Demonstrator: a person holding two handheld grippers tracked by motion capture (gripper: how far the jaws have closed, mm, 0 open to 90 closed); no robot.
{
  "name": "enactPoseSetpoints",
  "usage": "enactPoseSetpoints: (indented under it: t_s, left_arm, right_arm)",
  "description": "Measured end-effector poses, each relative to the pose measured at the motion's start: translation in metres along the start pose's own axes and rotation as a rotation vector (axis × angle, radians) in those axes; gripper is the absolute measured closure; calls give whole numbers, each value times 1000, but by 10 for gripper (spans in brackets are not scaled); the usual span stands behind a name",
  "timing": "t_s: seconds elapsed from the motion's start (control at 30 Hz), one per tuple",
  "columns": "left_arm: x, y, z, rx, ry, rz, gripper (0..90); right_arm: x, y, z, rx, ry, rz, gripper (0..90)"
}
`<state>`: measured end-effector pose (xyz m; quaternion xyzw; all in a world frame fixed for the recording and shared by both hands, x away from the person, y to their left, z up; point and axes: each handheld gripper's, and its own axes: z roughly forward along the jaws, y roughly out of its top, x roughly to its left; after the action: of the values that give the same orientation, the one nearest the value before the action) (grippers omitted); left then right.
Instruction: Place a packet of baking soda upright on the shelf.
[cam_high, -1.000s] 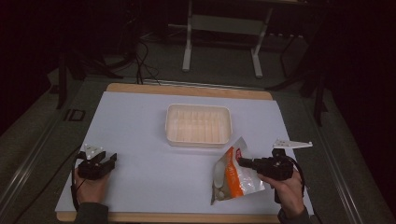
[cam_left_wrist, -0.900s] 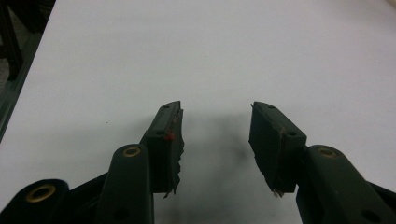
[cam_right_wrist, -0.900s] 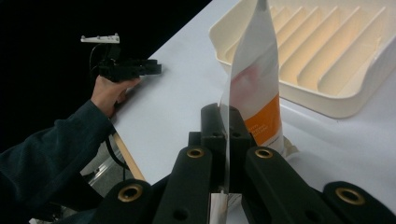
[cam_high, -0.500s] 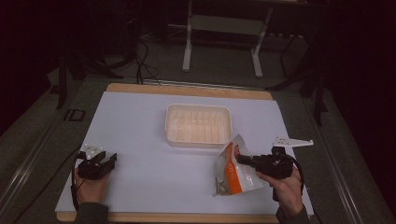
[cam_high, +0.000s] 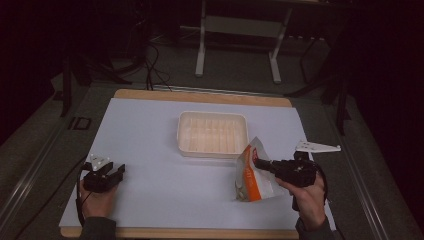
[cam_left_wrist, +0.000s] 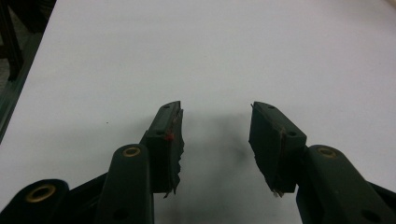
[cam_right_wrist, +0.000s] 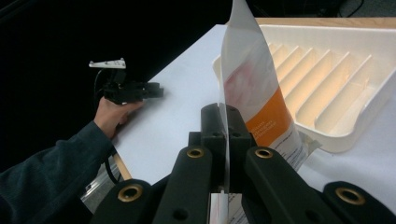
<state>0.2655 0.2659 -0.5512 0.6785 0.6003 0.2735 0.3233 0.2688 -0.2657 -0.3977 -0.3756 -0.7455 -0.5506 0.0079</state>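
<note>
My right hand-held gripper (cam_high: 259, 163) pinches the pouch (cam_high: 248, 172), lifted; tray (cam_high: 212, 132) ahead remains unfilled; left hand-held gripper (cam_left_wrist: 215, 128) spread, idle.

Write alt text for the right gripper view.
The right gripper is clamped on the edge of an orange and white bag, held upright over the white table. A cream ribbed tray sits just behind it, and farther off a hand rests the left gripper on the table.
</note>
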Motion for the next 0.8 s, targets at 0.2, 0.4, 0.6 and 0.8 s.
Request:
enactPoseSetpoints:
  t_s: [0.2, 0.4, 0.6, 0.8]
  left_arm:
    - [0, 0, 0, -4, -1, -4, 538]
    - [1, 0, -1, -7, -1, -6, 538]
    - [1, -1, -2, -17, -1, -11, 538]
    - [1, -1, -2, -16, -2, -3, 538]
  right_arm:
    - [4, 7, -1, -10, -2, -13, 900]
    - [6, 15, 1, -17, -8, -21, 900]
    - [7, 22, 2, -28, -9, -25, 900]
    - [8, 28, 4, -33, -17, -28, 900]
